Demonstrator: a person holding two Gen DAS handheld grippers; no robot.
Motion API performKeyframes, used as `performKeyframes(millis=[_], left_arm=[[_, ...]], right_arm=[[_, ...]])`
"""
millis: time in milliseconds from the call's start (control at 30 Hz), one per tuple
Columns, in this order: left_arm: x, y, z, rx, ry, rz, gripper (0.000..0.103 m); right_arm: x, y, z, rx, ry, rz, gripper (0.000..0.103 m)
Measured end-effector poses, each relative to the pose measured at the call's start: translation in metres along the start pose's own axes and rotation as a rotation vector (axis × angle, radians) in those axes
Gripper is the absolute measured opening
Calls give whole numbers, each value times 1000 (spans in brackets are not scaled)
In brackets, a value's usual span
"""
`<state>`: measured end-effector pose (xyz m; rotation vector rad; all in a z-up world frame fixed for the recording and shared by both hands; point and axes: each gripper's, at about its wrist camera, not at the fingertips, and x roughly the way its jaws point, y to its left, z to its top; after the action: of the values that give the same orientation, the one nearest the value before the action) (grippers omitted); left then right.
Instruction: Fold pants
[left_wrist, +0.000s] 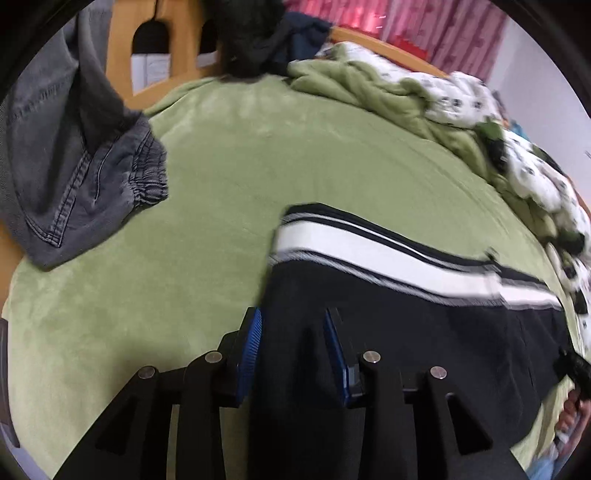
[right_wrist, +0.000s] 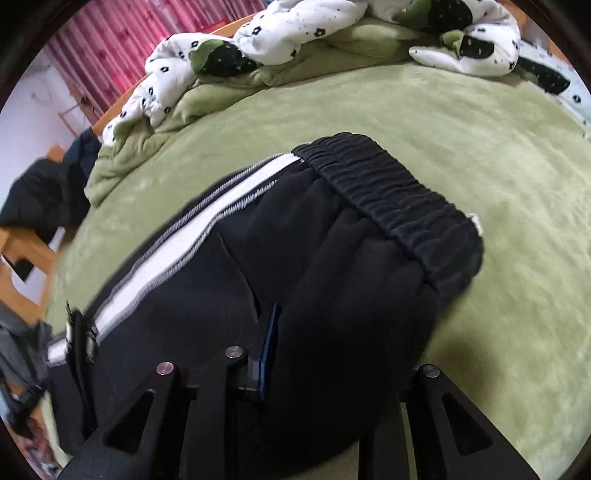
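Black pants (left_wrist: 406, 332) with a white side stripe (left_wrist: 369, 254) lie stretched across the green bed cover (left_wrist: 258, 166). My left gripper (left_wrist: 293, 343) stands open over one end, its blue pads apart with black cloth lying between them. In the right wrist view the pants (right_wrist: 369, 258) end in a gathered elastic waistband (right_wrist: 388, 195). My right gripper (right_wrist: 325, 332) sits at that end. Its left blue pad (right_wrist: 269, 339) shows beside a bulge of cloth. The bulge hides the other finger, so I cannot see whether the pads press.
Grey jeans (left_wrist: 74, 166) hang over the bed's left edge by the wooden frame (left_wrist: 177, 48). A crumpled white and green quilt (right_wrist: 295, 37) and dark clothes (left_wrist: 258, 40) line the far side. A person's hand (left_wrist: 572, 410) shows at the right rim.
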<state>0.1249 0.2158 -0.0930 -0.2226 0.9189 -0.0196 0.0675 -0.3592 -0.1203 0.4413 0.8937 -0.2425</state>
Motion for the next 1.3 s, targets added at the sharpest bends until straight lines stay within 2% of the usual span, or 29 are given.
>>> performKeyframes(millis=[33,67,133,167,200,267,333,367,433,500,600,667,733,767,800,867,933,1000,1067,1100,1167,1300], left_arm=[[-7,-4,-7,15,-9,-16,41],[-14,-9,-17,36,-20,-48,48],[-20,-16,-33,59,-10,-86,50],[-19,-19,-43,65,20,-107,50],[-14,-21,-54,65,59,-125,50],[-7,-23,-73,81,85,-97,50],[-15,-28,-87,146,38,-57,50],[-19,-30,-89,152,43,-56,50],[-30,-23,-93,116,41,-97,51],[-42,-10,-99,32,14,-152,52],[-56,6,-112,-56,-17,-209,52],[-62,12,-120,-89,-38,-206,55],[-62,15,-127,-98,-41,-179,56],[-59,17,-130,-103,-34,-157,56],[-56,19,-131,-109,-26,-148,56],[-50,24,-133,-150,-7,-146,56],[-47,31,-134,-208,-9,-183,56],[-47,34,-134,-231,-25,-222,56],[-45,33,-131,-233,-42,-241,56],[-44,33,-130,-239,-44,-245,56],[-40,35,-130,-259,-36,-268,60],[-35,45,-134,-331,-41,-309,60]], right_arm=[[-3,1,-2,-15,-8,-35,30],[-6,-1,-4,-26,-18,-55,31],[-11,-3,-11,-27,-40,-92,35],[-12,-5,-12,-31,-44,-123,43],[-13,-6,-13,-41,-46,-145,46],[-17,-8,-16,-41,-46,-150,47],[-24,-11,-17,-15,-55,-131,47],[-29,-14,-18,-1,-64,-120,47],[-38,-19,-18,30,-97,-84,47],[-43,-25,-14,43,-122,-46,47],[-35,-31,4,75,-139,-2,52],[-23,-40,14,113,-116,17,63],[2,-51,24,168,-45,45,66],[12,-55,28,193,-18,70,71],[20,-58,32,212,-13,79,71],[15,-58,38,205,-84,75,53],[-8,-49,40,132,-210,90,52],[-15,-36,37,43,-247,46,53],[-1,-33,32,-26,-176,-29,60],[7,-39,27,-21,-126,-70,60],[4,-51,18,-1,-100,-55,62],[-27,-57,5,17,-148,-97,64]])
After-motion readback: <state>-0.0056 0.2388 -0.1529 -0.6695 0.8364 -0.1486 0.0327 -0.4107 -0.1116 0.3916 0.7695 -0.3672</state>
